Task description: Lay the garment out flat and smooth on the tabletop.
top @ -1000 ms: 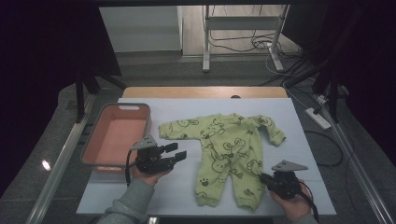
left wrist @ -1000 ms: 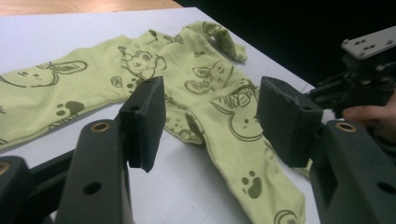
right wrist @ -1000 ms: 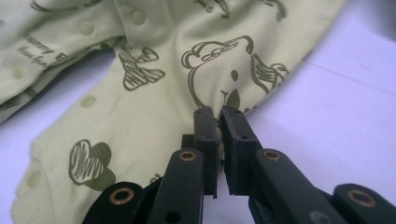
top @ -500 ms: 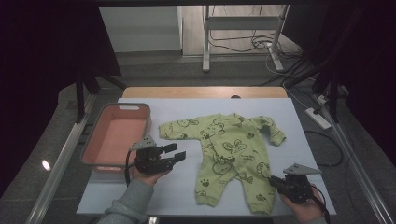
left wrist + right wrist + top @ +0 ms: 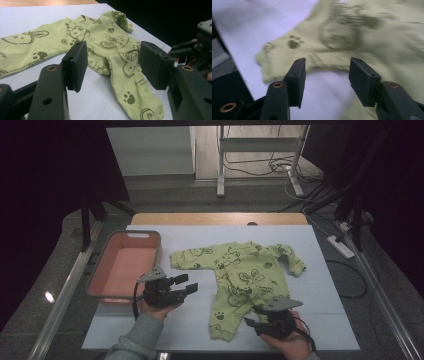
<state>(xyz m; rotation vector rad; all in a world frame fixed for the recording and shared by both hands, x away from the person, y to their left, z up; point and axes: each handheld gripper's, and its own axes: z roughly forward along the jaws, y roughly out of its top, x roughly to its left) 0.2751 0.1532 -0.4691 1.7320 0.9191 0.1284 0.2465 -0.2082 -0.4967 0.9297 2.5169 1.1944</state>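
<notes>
Now, the white worktop [image 5: 150, 332], smooth and matte, carries everything here. Spread flat across its middle lies the lime-green baby romper [image 5: 240, 275], a soft, light knit printed with dark bunnies and paw marks. It looks limp, so it will likely sag and fold wherever it is lifted; a pinch at a cuff, a shoulder seam or a leg hem seems the safest hold. At the left edge sits the salmon plastic bin [image 5: 102, 277], rigid and shallow. The left hand-held gripper [image 5: 187, 285] hovers beside the sleeve, jaws apart, nothing in them. The right hand-held gripper [image 5: 251, 322] has just been opening by the leg hems, nothing between its pads.
</notes>
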